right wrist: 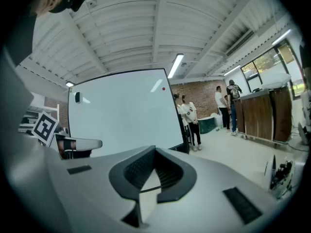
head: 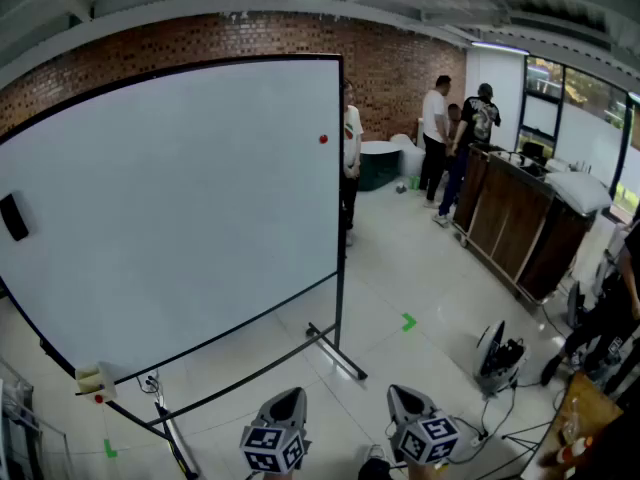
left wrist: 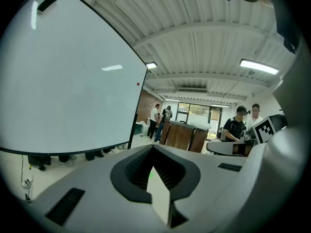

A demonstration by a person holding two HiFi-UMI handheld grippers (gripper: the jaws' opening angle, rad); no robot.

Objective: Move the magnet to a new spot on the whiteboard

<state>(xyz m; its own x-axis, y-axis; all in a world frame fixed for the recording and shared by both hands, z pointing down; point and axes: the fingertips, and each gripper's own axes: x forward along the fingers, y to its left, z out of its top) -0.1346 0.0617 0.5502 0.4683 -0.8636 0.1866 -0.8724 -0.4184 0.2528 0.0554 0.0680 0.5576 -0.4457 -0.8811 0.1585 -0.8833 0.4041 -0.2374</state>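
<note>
Two handheld grippers, the left gripper [head: 284, 403] and the right gripper [head: 408, 398], sit low in front of the person, facing a whiteboard [head: 180, 218] on a floor stand. Both have their jaws closed together with nothing between them.

One small red magnet [head: 323, 139] clings near the whiteboard's top right corner, well apart from both grippers. One black eraser [head: 13, 216] sits at its left edge. A red speck [head: 98, 399] lies by the bottom left corner; I cannot tell whether it is a second magnet.

My worry is that the magnet is tiny and high. Jaws arriving closed or off-centre would likely knock it loose, and a hard push could rock the board.
</note>
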